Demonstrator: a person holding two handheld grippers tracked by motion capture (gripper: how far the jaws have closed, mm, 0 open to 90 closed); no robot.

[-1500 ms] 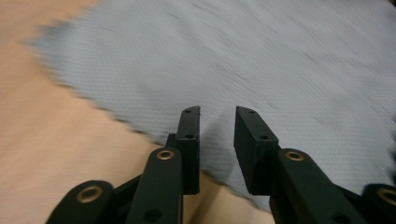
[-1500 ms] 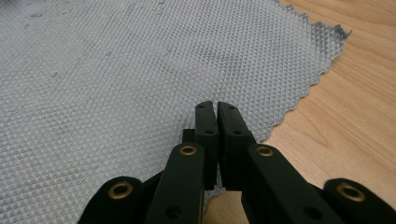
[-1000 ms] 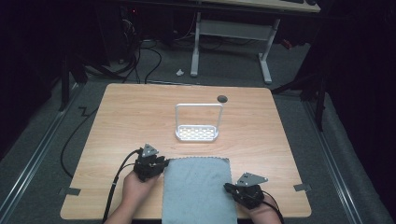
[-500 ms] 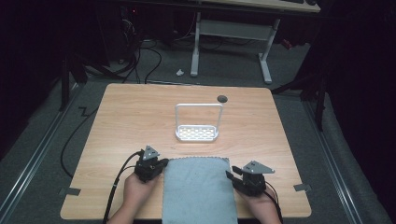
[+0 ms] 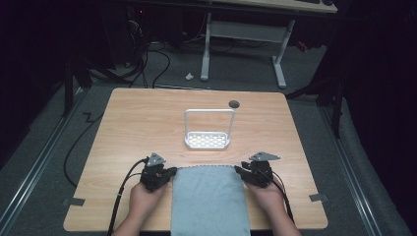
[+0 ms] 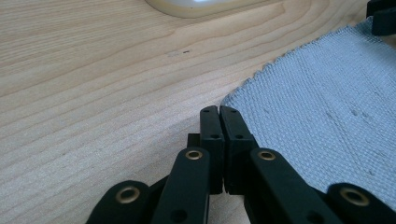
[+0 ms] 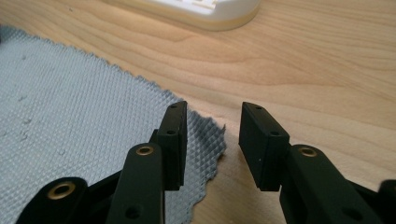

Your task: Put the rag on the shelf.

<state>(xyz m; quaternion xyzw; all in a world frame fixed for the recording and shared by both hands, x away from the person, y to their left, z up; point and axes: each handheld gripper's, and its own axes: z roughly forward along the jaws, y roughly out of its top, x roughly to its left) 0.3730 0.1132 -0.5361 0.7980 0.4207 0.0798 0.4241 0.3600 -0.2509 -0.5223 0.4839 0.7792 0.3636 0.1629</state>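
High view first: pale grey woven cloth (image 5: 209, 199) flat on the light wooden counter (image 5: 128, 128), near edge hanging off the person's side, one gripper at each far corner. White perforated rack with a tall wire handle (image 5: 207, 129) just beyond, apart from the cloth.

Left gripper (image 6: 219, 112): jaws pressed together, tips right at the cloth's far left corner. Whether any fabric is pinched between them — cannot tell; the corner seems to lie just beside the tips, not in them.

Right gripper (image 7: 212, 123): jaws a modest gap apart, straddling the far right corner, one jaw over the cloth, the other over bare wood, nothing held yet.

Likely step, judged from the symmetry: taking both far corners, perhaps for a fold towards the near edge.

To do it well:
- Right: lower tips flat to the counter, slide in until the corner sits well between the pads, then close.
- Left: check the bite; if empty, reopen and reach a touch further onto the weave.
- Lift both corners together, level, to keep the cloth square.
- Stay low and clear of the rack.
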